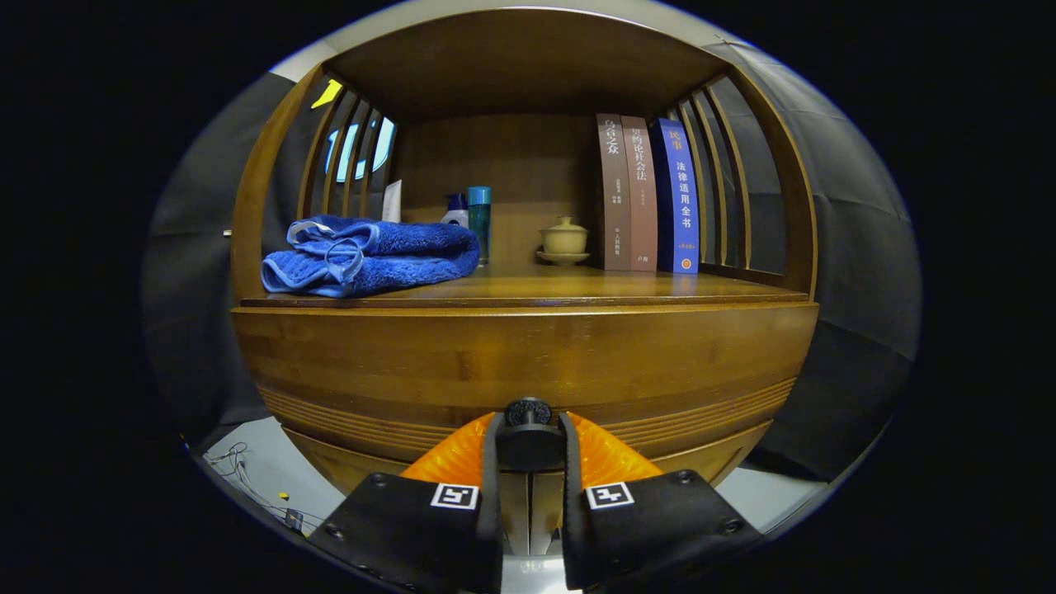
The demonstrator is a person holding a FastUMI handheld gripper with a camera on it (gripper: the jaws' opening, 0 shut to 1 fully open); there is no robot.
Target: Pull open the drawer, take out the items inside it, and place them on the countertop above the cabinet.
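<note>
Dark drawer knob clamped between the jaws of the gripper.

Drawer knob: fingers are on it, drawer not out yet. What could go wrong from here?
1. The gripper pinches a small round knob; it may slip off when pulled.
2. The drawer front looks fully closed; an off-axis pull could jam it.
3. The towel overhangs the countertop edge, crowding the place spot.

The claw hides the sides of the drawer knob.
</note>
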